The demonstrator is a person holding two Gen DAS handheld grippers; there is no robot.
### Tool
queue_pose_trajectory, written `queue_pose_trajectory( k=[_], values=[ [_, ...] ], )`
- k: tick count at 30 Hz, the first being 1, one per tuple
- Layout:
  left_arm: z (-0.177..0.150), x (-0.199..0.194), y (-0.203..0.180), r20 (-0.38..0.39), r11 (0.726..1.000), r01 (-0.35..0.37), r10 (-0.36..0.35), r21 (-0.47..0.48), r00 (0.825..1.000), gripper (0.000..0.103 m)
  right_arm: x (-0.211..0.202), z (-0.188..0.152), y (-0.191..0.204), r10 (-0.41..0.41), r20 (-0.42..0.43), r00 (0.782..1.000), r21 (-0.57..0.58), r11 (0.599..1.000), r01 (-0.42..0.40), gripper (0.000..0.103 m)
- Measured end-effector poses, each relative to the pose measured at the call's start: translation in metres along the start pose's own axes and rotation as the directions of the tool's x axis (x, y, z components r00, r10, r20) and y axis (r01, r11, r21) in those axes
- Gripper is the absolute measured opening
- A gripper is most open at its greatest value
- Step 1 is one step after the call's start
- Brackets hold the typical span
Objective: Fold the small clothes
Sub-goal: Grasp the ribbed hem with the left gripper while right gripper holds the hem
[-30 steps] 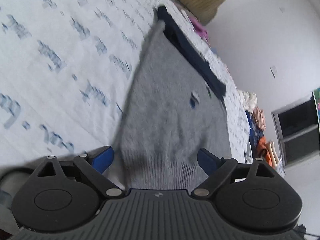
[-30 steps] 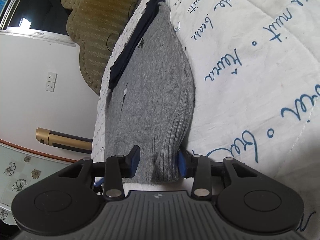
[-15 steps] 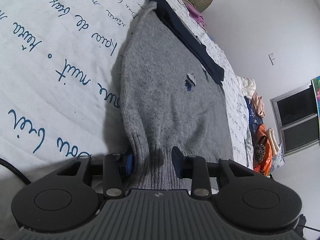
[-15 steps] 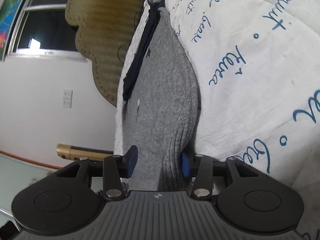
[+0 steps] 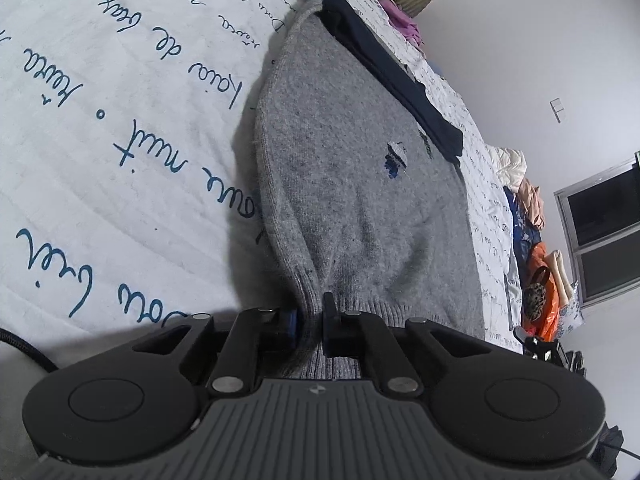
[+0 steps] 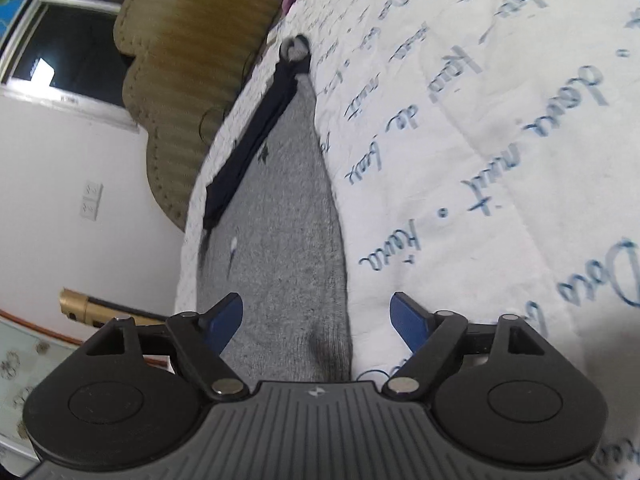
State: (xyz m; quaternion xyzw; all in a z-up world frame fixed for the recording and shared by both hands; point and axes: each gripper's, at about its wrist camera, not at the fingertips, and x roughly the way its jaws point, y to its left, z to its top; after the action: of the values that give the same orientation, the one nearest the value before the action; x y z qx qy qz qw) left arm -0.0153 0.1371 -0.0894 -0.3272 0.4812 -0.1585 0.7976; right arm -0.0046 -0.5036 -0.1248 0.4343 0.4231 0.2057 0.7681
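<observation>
A small grey knit sweater [image 5: 360, 184] with a navy sleeve [image 5: 384, 68] along its far side lies on a white quilt with blue writing [image 5: 120, 120]. My left gripper [image 5: 310, 320] is shut on the ribbed hem at the near corner, and the knit bunches between the blue pads. In the right wrist view the same sweater [image 6: 280, 232] runs away from me, navy sleeve [image 6: 256, 136] on its left. My right gripper [image 6: 318, 316] is open, its jaws standing either side of the hem without touching it.
A tan padded headboard [image 6: 192, 64] stands at the far end of the bed. A heap of clothes and bags [image 5: 532, 240] sits past the bed's far side, by a dark window [image 5: 600, 224]. A wall socket [image 6: 91, 200] is on the white wall.
My left gripper closed from wide open onto the sweater's hem corner. My right gripper, which held the hem, has opened and let go.
</observation>
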Motion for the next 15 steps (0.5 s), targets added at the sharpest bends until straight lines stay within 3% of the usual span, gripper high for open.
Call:
queue_pose_trajectory(
  k=[8,10,11,12,14,15],
  values=[
    [0.000,0.000,0.002,0.003,1.000,0.013,-0.013,-0.011,1.000,0.017,0.030,-0.006,0.016,0.064,-0.090,0.994,-0.025,0.997,-0.067,0.078],
    [-0.001,0.001,0.003,0.005,1.000,0.018,-0.018,-0.017,1.000,0.018,0.033,-0.012,0.015,0.048,-0.128,0.991,-0.030,0.998,-0.053,0.056],
    [-0.001,0.001,0.005,0.006,0.999,0.022,-0.022,-0.023,1.000,0.020,0.035,-0.016,0.011,0.026,-0.144,0.989,-0.017,0.999,-0.029,0.032],
    [-0.001,0.001,0.005,0.007,0.999,0.025,-0.025,-0.028,1.000,0.025,0.035,-0.019,0.006,0.023,-0.145,0.989,0.000,1.000,-0.024,0.019],
    [-0.002,0.002,0.003,0.007,0.999,0.029,-0.029,-0.029,1.000,0.030,0.035,-0.023,-0.002,0.023,-0.138,0.990,0.026,0.999,-0.020,0.008],
    [-0.002,0.002,0.000,0.005,0.999,0.034,-0.034,-0.020,0.999,0.036,0.034,-0.024,-0.001,0.026,-0.131,0.991,0.026,0.999,-0.023,0.007]
  ],
)
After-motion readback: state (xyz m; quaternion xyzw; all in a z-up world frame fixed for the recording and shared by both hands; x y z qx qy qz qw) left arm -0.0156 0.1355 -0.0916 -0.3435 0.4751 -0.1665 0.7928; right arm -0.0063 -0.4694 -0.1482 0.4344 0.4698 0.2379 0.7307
